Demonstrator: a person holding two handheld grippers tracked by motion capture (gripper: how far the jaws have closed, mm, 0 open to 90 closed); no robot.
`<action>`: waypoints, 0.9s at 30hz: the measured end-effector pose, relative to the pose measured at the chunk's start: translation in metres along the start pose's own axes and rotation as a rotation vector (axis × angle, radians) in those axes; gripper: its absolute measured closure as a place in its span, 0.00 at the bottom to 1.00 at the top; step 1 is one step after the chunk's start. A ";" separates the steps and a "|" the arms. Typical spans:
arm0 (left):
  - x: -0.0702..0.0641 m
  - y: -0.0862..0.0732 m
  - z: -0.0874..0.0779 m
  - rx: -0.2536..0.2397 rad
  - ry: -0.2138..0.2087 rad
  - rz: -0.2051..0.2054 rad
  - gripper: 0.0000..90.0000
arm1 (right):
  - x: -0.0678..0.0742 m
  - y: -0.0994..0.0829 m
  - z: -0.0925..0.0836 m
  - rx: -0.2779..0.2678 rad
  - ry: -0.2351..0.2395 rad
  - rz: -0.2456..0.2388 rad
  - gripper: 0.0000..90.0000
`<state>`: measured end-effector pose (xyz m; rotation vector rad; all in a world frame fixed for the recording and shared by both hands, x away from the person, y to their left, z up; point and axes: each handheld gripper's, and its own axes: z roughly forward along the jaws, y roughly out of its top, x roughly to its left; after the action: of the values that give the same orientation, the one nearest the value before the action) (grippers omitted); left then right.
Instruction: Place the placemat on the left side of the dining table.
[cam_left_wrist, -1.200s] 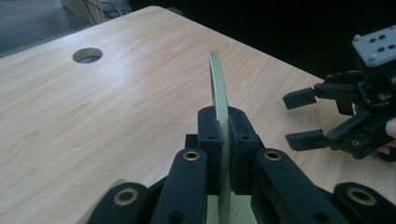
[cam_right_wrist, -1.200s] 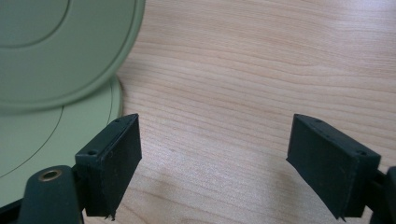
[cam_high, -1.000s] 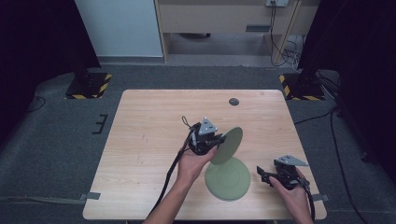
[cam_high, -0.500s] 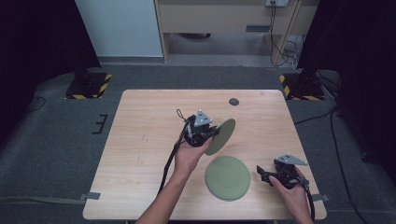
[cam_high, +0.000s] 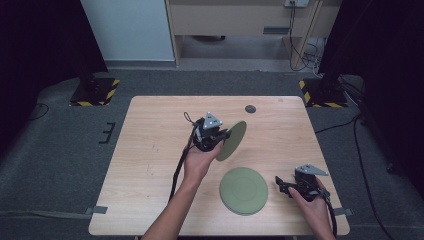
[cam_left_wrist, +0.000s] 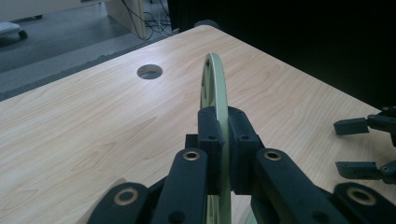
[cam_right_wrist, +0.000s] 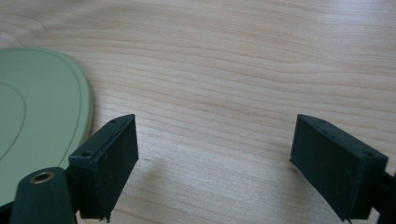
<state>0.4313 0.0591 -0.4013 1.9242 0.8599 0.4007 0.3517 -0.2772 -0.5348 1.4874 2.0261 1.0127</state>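
High view puts the left claw (cam_high: 220, 135) above the middle of the worktop (cam_high: 150, 150), clenched on the rim of a green plate (cam_high: 233, 140) that it holds on edge in the air, well apart from the second plate (cam_high: 244, 190) lying flat near the front edge. Left gripper view has both pads pinching the thin rim (cam_left_wrist: 219, 93) from either side. I judge the plate stiff, light and fairly smooth (likely to pivot in a one-point pinch), so a deeper bite on the rim suits it. The right claw (cam_high: 284, 186) rests released just beside the flat plate, its jaws having just been opening with nothing between them.
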 end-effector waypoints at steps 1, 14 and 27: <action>0.002 0.000 0.000 0.001 0.003 -0.001 0.95 | 0.000 0.000 0.000 0.003 0.000 0.001 0.17; 0.023 0.007 -0.018 -0.022 0.064 -0.028 0.95 | 0.000 0.001 0.004 0.024 -0.005 0.020 0.14; 0.039 0.007 -0.029 -0.033 0.095 -0.051 0.95 | 0.001 0.001 0.005 0.027 -0.012 0.020 0.13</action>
<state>0.4447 0.1033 -0.3840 1.8610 0.9571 0.4757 0.3560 -0.2749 -0.5371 1.5269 2.0278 0.9853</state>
